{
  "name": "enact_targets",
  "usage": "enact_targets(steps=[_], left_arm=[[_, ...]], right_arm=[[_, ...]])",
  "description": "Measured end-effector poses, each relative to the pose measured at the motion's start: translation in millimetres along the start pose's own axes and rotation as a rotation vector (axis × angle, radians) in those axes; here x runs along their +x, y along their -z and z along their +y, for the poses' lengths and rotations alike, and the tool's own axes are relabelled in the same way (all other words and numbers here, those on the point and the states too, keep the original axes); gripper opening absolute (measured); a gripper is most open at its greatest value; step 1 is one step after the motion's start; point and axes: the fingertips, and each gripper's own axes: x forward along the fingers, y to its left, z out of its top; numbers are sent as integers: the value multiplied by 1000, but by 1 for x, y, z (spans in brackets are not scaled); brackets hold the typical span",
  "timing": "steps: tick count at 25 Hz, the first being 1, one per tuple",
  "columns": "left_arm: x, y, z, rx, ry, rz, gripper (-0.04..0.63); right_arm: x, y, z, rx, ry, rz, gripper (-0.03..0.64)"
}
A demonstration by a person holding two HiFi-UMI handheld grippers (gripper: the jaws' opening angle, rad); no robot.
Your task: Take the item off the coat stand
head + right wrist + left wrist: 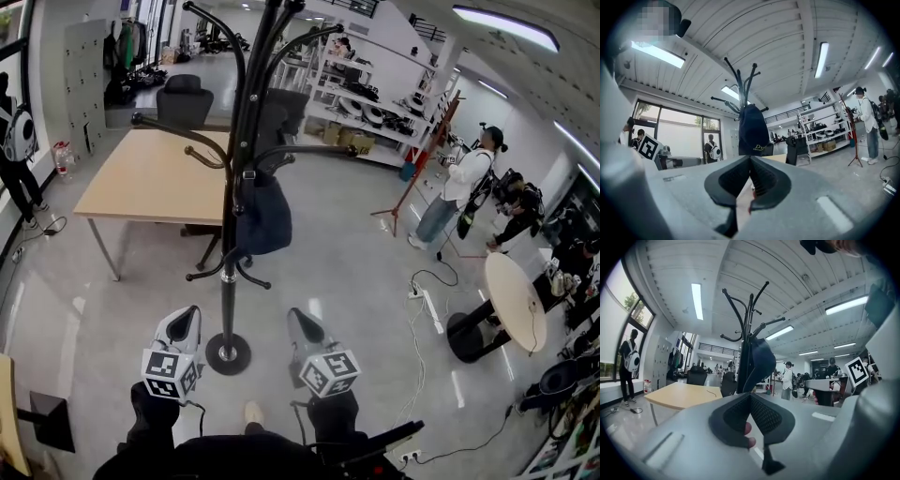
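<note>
Head view: I held the left gripper [186, 323] and the right gripper [302, 326] low, one on each side of the coat stand [231, 244], near its base and touching nothing. The dark cap [264, 220] hung from a hook about halfway up the pole, well above both grippers. A wooden table [150, 178] stood behind the stand.

Left gripper view: the jaws were pressed together with nothing between them. The cap [758, 363] hung on the stand ahead, clear of the jaw tips.

Right gripper view: the jaws were likewise closed and empty. The cap [753, 129] hung straight ahead, apart from them.
</note>
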Motion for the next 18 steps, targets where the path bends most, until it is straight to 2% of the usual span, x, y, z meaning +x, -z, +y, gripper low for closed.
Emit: enact_targets(steps=[9, 18], left_arm=[[19, -6, 8, -10, -44, -6, 2], [14, -9, 18, -9, -102, -5, 2]], right_arm=[[35, -12, -13, -14, -62, -4, 2], [54, -24, -19, -34, -118, -16, 2]])
